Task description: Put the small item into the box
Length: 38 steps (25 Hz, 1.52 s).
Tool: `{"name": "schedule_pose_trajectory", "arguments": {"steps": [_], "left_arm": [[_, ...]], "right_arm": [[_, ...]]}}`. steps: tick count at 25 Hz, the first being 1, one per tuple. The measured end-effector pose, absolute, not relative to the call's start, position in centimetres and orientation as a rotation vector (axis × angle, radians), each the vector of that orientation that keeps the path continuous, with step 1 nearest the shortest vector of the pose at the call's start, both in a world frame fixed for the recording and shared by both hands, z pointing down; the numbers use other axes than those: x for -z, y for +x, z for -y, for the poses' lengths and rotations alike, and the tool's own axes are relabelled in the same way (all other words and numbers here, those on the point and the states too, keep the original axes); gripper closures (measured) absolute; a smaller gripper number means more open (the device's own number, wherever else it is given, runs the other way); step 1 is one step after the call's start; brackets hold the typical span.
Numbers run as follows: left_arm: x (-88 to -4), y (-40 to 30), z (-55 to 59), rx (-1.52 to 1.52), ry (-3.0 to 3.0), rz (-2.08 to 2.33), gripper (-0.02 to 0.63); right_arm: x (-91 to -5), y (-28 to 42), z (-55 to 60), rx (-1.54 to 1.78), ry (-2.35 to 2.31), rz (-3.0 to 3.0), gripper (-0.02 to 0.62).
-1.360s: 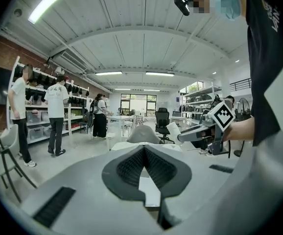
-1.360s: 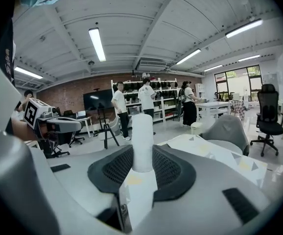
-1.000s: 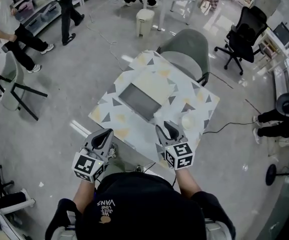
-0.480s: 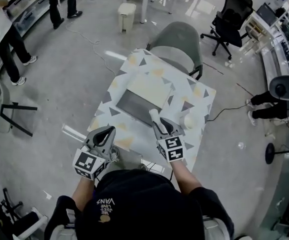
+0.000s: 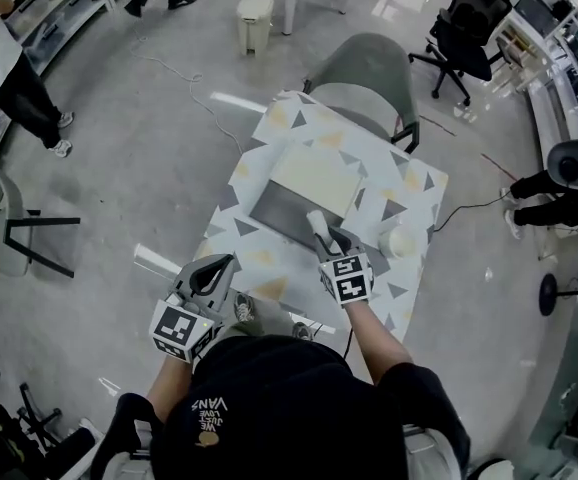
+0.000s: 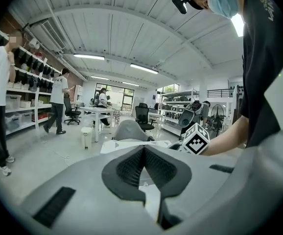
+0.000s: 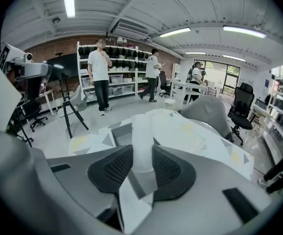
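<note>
Just by the near right edge of the open grey box (image 5: 281, 211), the small item (image 5: 316, 224), a white tube, stood upright, clamped in the right tongs (image 5: 329, 240) above the patterned bench (image 5: 259, 260). The pick-up therefore looked finished. What remained was to carry the tube over the box's floor and let it go. Off the bench's near corner, the left tongs (image 5: 212, 274) were clenched on nothing. A white cup (image 5: 399, 240) sat further right.
</note>
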State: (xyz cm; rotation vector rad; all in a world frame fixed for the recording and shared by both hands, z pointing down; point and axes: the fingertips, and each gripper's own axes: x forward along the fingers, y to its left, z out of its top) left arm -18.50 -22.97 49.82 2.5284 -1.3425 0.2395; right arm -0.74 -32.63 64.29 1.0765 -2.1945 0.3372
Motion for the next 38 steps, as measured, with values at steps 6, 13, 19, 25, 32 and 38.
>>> {"name": "schedule_pose_trajectory", "arguments": {"steps": [6,13,19,25,32,38], "left_arm": [[-50.7,-20.8,23.7,-0.275,2.522,1.338,0.600],[-51.1,-22.4,24.8,-0.294,2.528,1.315,0.600],[-51.6,-23.3,25.3,-0.316,2.541,1.284,0.600],[-52.1,-24.4,25.8,-0.318,2.541,1.278,0.600],[-52.5,-24.6,25.9,-0.316,2.537,1.260,0.600],[-52.7,-24.3,25.7,-0.318,2.549,1.242,0.600]], "right_arm": [[-67.4,-1.6,34.2,-0.359,1.060,2.123,0.474],[-71.4,-1.7,35.8,-0.363,1.000,1.997,0.474],[-73.7,-1.4,36.6,-0.387,0.937,1.875,0.474],[-75.5,-1.3,37.0,-0.433,0.904,1.798,0.474],[-76.6,-0.8,37.4,-0.492,0.924,1.741,0.474],[-76.9,-0.8,37.4,-0.540,0.925,1.707,0.471]]}}
